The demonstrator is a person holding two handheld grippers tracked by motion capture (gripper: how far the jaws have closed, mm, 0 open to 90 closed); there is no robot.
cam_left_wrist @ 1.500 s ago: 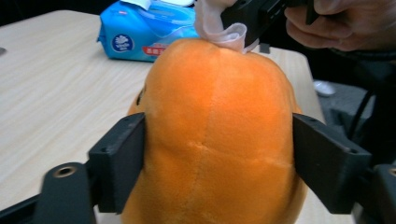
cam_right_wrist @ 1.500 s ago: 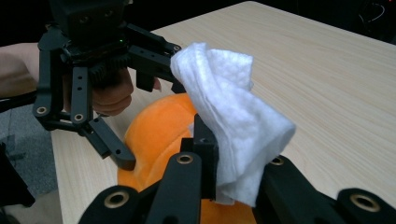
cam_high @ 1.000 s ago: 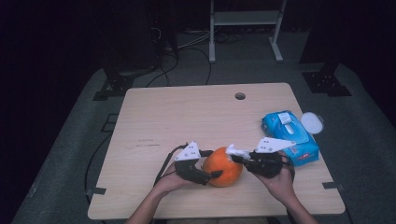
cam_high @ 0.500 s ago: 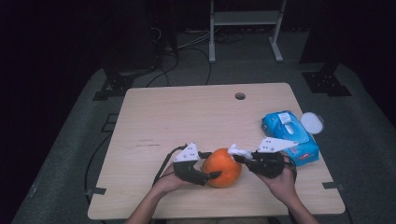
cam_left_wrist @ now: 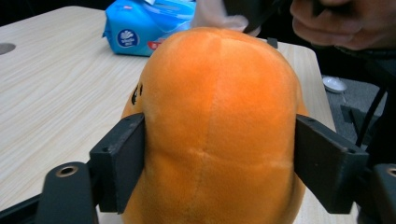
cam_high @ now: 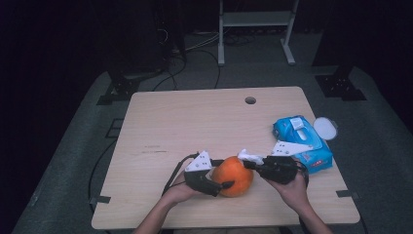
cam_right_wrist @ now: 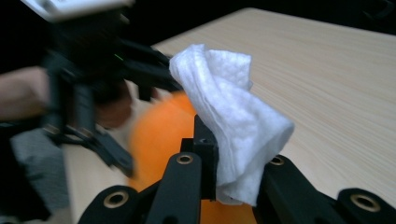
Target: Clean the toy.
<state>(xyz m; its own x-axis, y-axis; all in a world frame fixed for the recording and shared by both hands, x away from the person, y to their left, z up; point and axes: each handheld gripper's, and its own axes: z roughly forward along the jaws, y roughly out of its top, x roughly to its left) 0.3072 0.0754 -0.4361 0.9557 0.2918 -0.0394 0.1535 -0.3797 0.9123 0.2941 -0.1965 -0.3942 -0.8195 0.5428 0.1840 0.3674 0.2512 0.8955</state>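
An orange plush toy stands near the front edge of the wooden table. My left gripper comes at it from the left. In the left gripper view its jaws press into both sides of the toy; they have just been opening a little with the toy still between them. My right gripper is shut on a crumpled white wipe, which it holds against the toy's upper right side. In the right gripper view the wipe sticks up from the jaws, with the toy blurred behind.
A blue pack of wipes lies at the table's right edge, just behind my right hand. A small white disc lies past that edge. A round hole is near the far edge. Cables and a metal stand are on the floor beyond.
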